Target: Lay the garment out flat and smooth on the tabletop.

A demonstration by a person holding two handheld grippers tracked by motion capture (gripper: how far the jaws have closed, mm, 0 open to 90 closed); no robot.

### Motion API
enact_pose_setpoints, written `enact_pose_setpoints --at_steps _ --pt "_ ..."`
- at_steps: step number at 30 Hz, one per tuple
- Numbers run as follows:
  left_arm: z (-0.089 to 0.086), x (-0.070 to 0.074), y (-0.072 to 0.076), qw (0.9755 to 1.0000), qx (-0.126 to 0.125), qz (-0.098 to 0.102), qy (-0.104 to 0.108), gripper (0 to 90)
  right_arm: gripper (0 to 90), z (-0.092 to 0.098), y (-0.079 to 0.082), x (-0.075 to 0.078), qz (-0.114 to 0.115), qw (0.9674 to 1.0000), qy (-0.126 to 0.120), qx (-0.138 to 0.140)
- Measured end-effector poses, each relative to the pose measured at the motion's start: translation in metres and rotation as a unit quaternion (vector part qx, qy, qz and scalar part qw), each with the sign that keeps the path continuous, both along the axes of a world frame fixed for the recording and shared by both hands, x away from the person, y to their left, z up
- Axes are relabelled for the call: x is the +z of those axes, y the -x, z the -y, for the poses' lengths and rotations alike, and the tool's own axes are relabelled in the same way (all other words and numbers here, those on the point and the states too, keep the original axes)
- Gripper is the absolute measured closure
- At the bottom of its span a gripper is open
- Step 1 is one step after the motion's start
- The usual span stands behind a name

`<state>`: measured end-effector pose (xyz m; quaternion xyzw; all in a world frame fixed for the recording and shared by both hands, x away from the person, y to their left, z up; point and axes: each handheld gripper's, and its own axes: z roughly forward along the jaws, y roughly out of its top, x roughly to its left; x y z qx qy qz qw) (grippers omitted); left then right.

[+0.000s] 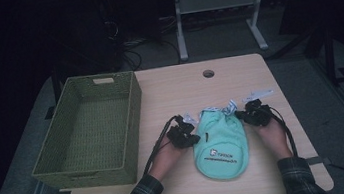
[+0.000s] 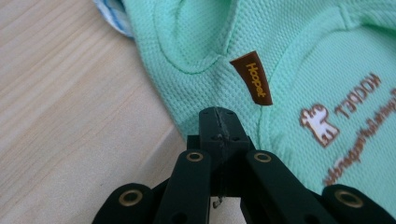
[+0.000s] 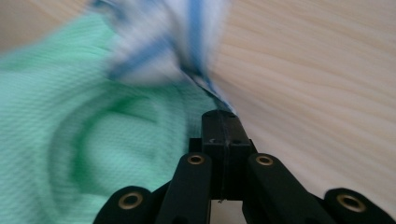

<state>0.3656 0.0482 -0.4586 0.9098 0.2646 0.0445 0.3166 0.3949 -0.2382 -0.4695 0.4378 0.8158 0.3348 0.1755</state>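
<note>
Garment (image 1: 218, 144): soft, light mint knit, limp; best pinched at side hems. Left gripper (image 2: 218, 122) and right gripper (image 3: 220, 125) fingers pressed together at its edges.

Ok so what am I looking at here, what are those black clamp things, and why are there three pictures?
A person sits at a light wooden table and holds a black two-jaw hand tool in each hand. The big picture comes from a camera above the table. The other two come from small cameras riding on the tools, each looking along its own jaws.

On the table lie a small mint-green knitted garment with a brown label and printed logo and, to its left, an olive-green woven basket with nothing in it.

The left gripper has its jaws closed together at the garment's edge. The right gripper is closed too, at the garment's blue-and-white striped trim. That picture is blurred. Whether either tool actually pinches fabric, I cannot tell.
</note>
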Motion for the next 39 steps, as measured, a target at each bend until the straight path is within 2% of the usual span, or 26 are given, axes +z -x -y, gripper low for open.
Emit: enact_pose_setpoints --at_steps 1,3,6,7,8,10,12,13,15,17,21,26,30,33,34,35,36,39 --pt "0.0 0.0 0.0 1.0 0.0 -0.001 0.0 89.8 90.0 0.002 -0.002 -0.001 0.005 1.0 0.003 -0.002" --pt "0.0 0.0 0.0 1.0 0.002 0.001 0.002 89.9 90.0 0.004 -0.006 -0.002 0.004 0.9999 -0.006 -0.011" --pt "0.0 0.0 0.002 1.0 0.003 0.001 0.002 89.8 90.0 0.002 -0.008 -0.002 0.011 0.9999 0.0 -0.013" --pt "0.0 0.0 0.002 1.0 0.002 0.004 0.0 89.8 90.0 0.002 -0.007 -0.001 0.01 0.9998 -0.007 -0.013" --pt "0.001 0.0 0.003 1.0 0.003 0.003 0.0 89.8 90.0 0.002 -0.006 0.0 0.01 0.9997 -0.02 -0.01" --pt "0.001 -0.001 0.005 0.9998 0.004 -0.013 0.011 89.7 90.0 0.003 -0.002 0.006 0.01 0.9989 -0.047 0.001" --pt "0.003 -0.002 0.008 0.9991 0.003 -0.031 0.028 89.7 90.0 0.0 0.005 0.012 0.013 0.9985 -0.051 0.015" --pt "0.003 -0.001 0.009 0.9993 -0.009 -0.03 0.019 89.7 90.0 -0.001 0.009 0.014 0.015 0.9982 -0.054 0.021" --pt "0.005 0.0 0.014 0.9993 -0.015 -0.031 0.012 89.7 90.0 -0.003 0.018 0.017 0.012 0.9975 -0.062 0.033" --pt "0.006 0.002 0.017 0.9993 -0.026 -0.027 -0.001 89.6 90.0 -0.004 0.025 0.019 0.011 0.997 -0.062 0.045" --pt "0.006 0.005 0.02 0.9994 -0.027 -0.018 -0.011 86.4 90.0 -0.006 0.038 0.021 0.006 0.9968 -0.048 0.063" --pt "0.003 0.012 0.017 0.9998 -0.02 -0.007 -0.004 84.3 90.0 -0.006 0.051 0.017 -0.008 0.9965 -0.034 0.076" --pt "0.002 0.012 0.014 0.9999 -0.006 -0.006 0.014 83.4 90.0 -0.006 0.062 0.015 -0.021 0.9958 -0.027 0.085" --pt "0.005 0.007 0.013 0.9999 -0.013 -0.01 0.004 83.2 90.0 -0.003 0.069 0.012 -0.029 0.9957 -0.012 0.086" --pt "0.007 0.004 0.013 0.9999 -0.006 -0.013 0.009 83.3 90.0 -0.002 0.071 0.01 -0.035 0.9957 -0.01 0.085" --pt "0.008 0.003 0.012 0.9998 -0.015 -0.012 -0.004 83.3 90.0 -0.001 0.072 0.008 -0.039 0.9958 -0.005 0.083" --pt "0.008 0.002 0.012 0.9998 -0.015 -0.012 0.0 83.8 90.0 0.0 0.073 0.005 -0.042 0.9956 -0.002 0.084" --pt "0.007 0.002 0.014 0.9998 -0.017 -0.01 -0.005 85.5 90.0 0.003 0.075 0.003 -0.045 0.9952 -0.015 0.085"
